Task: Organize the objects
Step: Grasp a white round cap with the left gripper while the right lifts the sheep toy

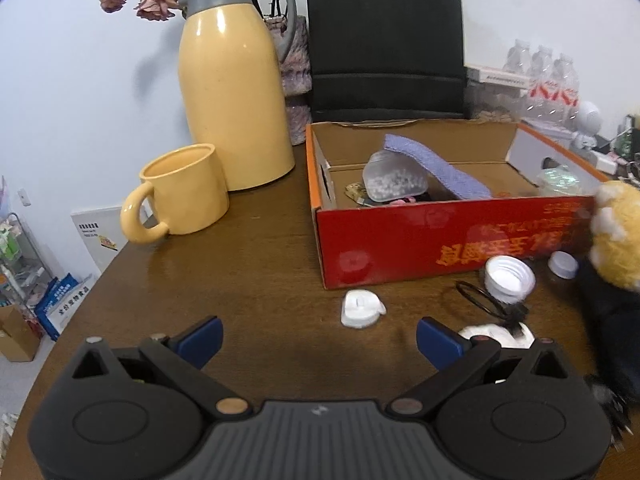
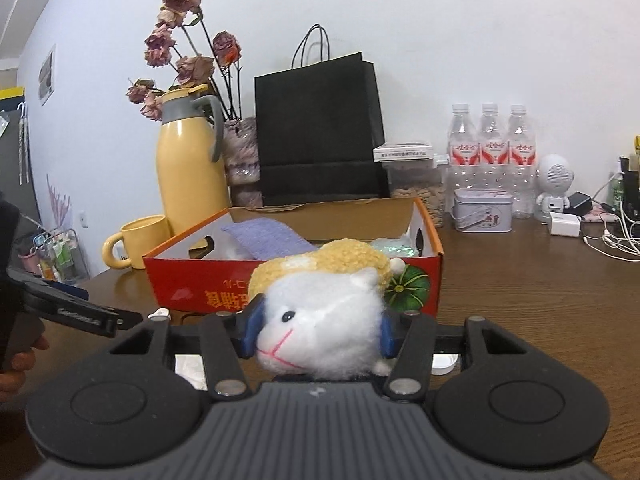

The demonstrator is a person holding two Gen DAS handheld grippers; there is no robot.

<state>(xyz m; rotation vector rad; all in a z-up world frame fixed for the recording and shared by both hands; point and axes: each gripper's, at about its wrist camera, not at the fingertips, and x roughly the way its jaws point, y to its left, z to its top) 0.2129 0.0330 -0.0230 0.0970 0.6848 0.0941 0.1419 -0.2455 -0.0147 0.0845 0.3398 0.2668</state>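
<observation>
Holding plush toy [image 2: 320,320] between blue pads: right gripper [image 2: 318,330], jaws pressed into white fur, red box [image 2: 200,280] just ahead. Standing wide and empty: left gripper [image 1: 318,338], above brown table [image 1: 260,280]; white clip [image 1: 362,308] just ahead, bottle cap [image 1: 510,280] ahead to right.

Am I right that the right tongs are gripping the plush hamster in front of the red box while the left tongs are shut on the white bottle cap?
Not quite. The right tongs do grip the plush hamster in front of the red box, but the left tongs are open and hold nothing; the white bottle cap lies apart on the table, as the left wrist view shows.
</observation>
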